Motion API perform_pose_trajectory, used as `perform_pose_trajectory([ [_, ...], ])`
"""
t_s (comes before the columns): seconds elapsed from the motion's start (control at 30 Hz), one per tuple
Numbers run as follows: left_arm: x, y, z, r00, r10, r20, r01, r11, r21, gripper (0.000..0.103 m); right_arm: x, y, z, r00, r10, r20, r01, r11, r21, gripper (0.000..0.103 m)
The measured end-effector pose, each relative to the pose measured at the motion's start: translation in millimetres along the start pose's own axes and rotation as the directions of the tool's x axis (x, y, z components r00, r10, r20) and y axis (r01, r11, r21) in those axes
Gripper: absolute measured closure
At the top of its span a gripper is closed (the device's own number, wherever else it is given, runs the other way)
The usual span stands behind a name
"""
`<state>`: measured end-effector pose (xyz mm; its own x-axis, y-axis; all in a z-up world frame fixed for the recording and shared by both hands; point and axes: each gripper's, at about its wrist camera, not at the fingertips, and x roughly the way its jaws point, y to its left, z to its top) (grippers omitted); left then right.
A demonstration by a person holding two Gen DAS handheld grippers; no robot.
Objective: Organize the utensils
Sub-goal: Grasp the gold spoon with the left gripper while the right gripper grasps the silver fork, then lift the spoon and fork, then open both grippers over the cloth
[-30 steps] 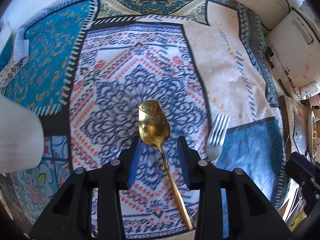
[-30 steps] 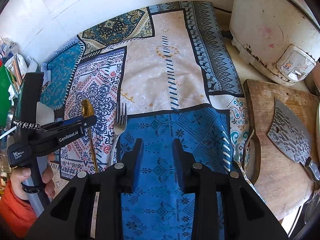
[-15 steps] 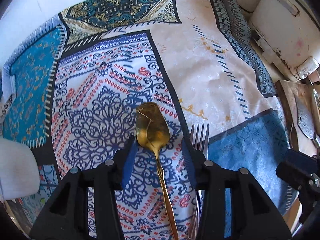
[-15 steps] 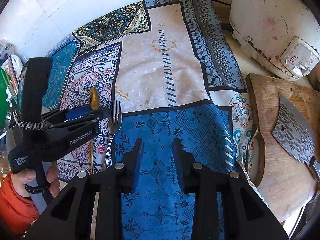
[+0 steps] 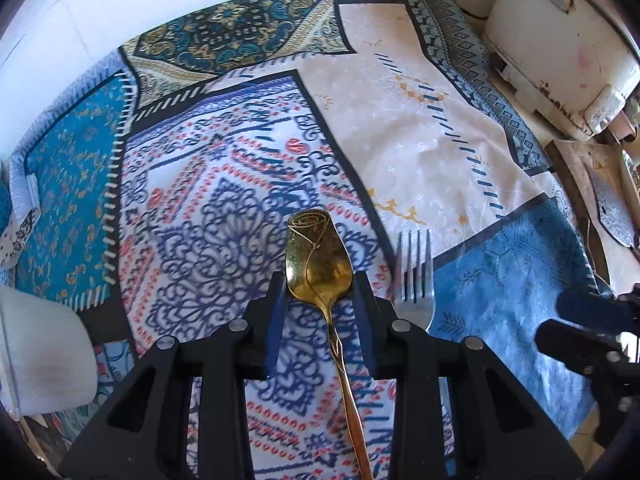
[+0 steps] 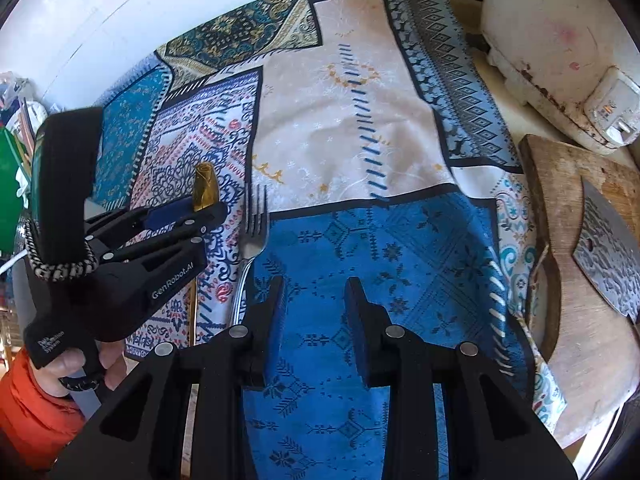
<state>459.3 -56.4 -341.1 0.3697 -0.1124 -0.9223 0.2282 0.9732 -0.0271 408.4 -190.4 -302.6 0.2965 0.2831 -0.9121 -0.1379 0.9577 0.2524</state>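
The left gripper [image 5: 319,292] straddles the bowl of a gold spoon [image 5: 318,264], its blue pads [image 5: 276,320] having just been closing in from either side; whether they yet press the metal cannot be told, though the spoon's rim sits at or against both. The grip looks aimed at the bowl, the widest part, perhaps because the thin handle lies flat on the patchwork tablecloth [image 5: 420,128]. Just to the right, a silver fork [image 5: 416,276] lies roughly parallel, tines pointing away, suggesting the two utensils are being lined up side by side. The right gripper [image 6: 315,308] hovers apart over a blue patch, jaws spread and empty. Farther right, a cleaver [image 6: 612,256] rests on a wooden board [image 6: 560,184].
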Motion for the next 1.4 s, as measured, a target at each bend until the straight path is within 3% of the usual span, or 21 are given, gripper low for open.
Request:
perform_pose_trajectory([
  [0.13,-21.7,12.1,-7.1,0.999,-0.031,0.041,0.032,0.999,-0.019,0.071,13.1,11.3,1.0,0.999,0.033,-0.029,-0.034,0.999,-0.009,0.076],
  [0.4,-73.7,24.3,-24.3,0.987,-0.026,0.157,0.027,1.000,-0.001,0.071,49.7,32.0,2.7,0.994,0.068,-0.088,-0.066,0.998,0.021,0.076],
  [0.63,-97.2,31.8,-29.9,0.977,-0.022,0.211,0.022,1.000,0.003,0.071,56.7,55.9,16.5,0.998,0.043,-0.038,-0.043,0.999,-0.020,0.072],
  [0.87,-104.0,48.6,-37.2,0.979,-0.028,0.203,0.035,0.999,-0.029,0.071,71.3,72.3,40.7,0.995,0.095,-0.011,-0.095,0.995,-0.014,0.072],
  [1.23,-104.7,56.3,-44.1,0.980,-0.042,0.197,0.050,0.998,-0.037,0.071,81.5,101.5,38.6,0.991,-0.079,0.106,0.093,0.986,-0.137,0.076],
  [1.4,-106.8,55.1,-44.4,0.980,-0.047,0.194,0.054,0.998,-0.030,0.071,78.3,92.2,36.3,0.995,-0.058,0.086,0.066,0.994,-0.090,0.080],
])
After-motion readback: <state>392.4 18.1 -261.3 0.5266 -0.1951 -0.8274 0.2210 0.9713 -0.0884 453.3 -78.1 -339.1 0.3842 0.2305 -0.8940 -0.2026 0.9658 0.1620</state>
